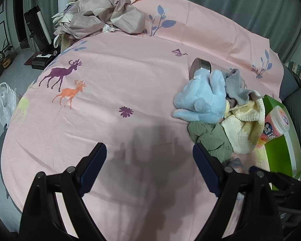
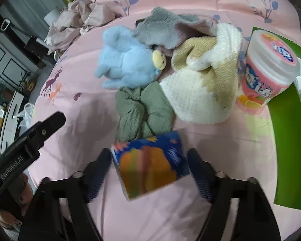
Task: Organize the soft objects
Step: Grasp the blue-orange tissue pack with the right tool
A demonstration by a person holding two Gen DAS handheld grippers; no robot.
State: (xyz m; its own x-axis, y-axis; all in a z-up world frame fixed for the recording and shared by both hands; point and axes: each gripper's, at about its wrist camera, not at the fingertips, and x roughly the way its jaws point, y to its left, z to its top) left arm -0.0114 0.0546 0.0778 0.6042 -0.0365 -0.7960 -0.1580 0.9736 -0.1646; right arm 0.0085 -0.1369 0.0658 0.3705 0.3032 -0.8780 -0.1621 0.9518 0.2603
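Blue tissue pack (image 2: 150, 162) sits between the right hand-held gripper (image 2: 149, 170) pads, jaws released (likely just set down); left hand-held gripper (image 1: 149, 156) gapes empty.

Plush toy (image 2: 122, 60) left of towels (image 2: 200, 76); jar (image 2: 268, 68) right.

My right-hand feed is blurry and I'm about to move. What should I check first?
1. Left gripper open, nothing between its fingers: ok.
2. Right gripper gripping the blue pack: cannot tell; the pack sits between the fingers, but the picture is blurred.
3. Blue plush, green cloth, cream knit and grey cloth gathered in one pile: ok.
4. Pile free of hard things: not ok; the pink tub stands right beside the cream knit, and the metal tin is by the plush.
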